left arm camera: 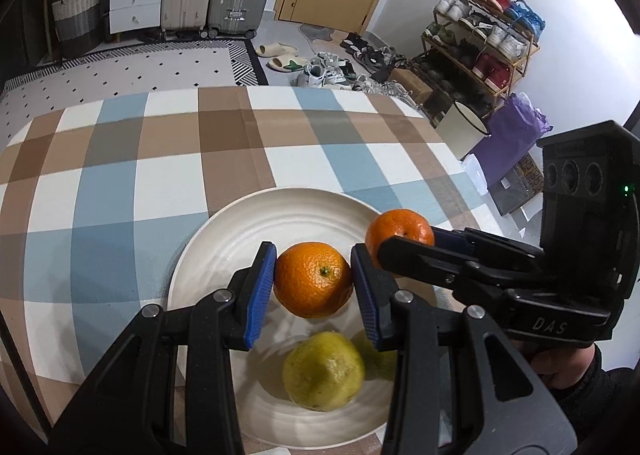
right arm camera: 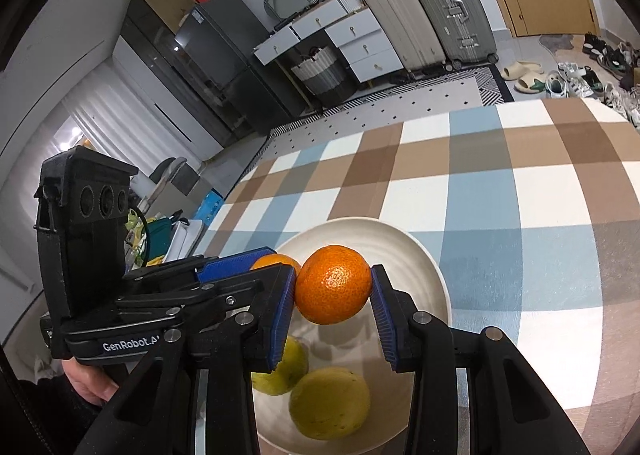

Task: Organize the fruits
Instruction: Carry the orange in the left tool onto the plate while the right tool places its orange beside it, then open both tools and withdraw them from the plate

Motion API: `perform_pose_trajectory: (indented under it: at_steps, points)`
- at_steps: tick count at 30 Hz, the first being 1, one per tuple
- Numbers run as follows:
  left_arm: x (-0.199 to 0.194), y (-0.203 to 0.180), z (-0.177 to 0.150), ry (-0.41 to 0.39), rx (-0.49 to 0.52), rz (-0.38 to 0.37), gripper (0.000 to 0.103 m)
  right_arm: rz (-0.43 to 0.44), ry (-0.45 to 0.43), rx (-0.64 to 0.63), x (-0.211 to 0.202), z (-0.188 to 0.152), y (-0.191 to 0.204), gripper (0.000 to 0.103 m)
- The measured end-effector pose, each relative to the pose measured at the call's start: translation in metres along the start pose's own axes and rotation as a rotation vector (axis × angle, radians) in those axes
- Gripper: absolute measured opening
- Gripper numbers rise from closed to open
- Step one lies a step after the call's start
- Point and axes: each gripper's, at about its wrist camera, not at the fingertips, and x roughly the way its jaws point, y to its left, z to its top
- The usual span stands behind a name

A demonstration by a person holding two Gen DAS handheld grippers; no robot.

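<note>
Both tools loaded. My left tool (left arm camera: 313, 282) is clamped on an orange (left arm camera: 313, 280), pads pressing both sides. My right tool (right arm camera: 333, 287) is clamped on a second orange (right arm camera: 333, 284) the same way. Both oranges hang above the plate (left arm camera: 224, 239) on the bench (left arm camera: 120, 175), the right one nearer the plate's far right rim. Directly below sit two lemons (right arm camera: 329, 402). Key relation: the plate lies straight under both tools, so I judge lowering and release come next, into bare spots clear of the lemons.
</note>
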Motion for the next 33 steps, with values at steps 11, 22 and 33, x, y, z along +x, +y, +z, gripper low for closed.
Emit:
perform_pose_trajectory:
  at_steps: [11,22,33]
  points:
    - [-0.002,-0.001,-0.002,-0.004,0.014,-0.002,0.036,-0.015,0.013,0.022,-0.002,-0.004,-0.001,0.054]
    - [-0.06,-0.005,-0.017,-0.064,-0.027,0.04,0.039,-0.045,-0.1,-0.023,-0.067,-0.014,0.028,0.068]
    - [-0.134,-0.017,-0.071,-0.152,-0.016,0.112,0.04,-0.148,-0.166,-0.136,-0.118,-0.051,0.071,0.078]
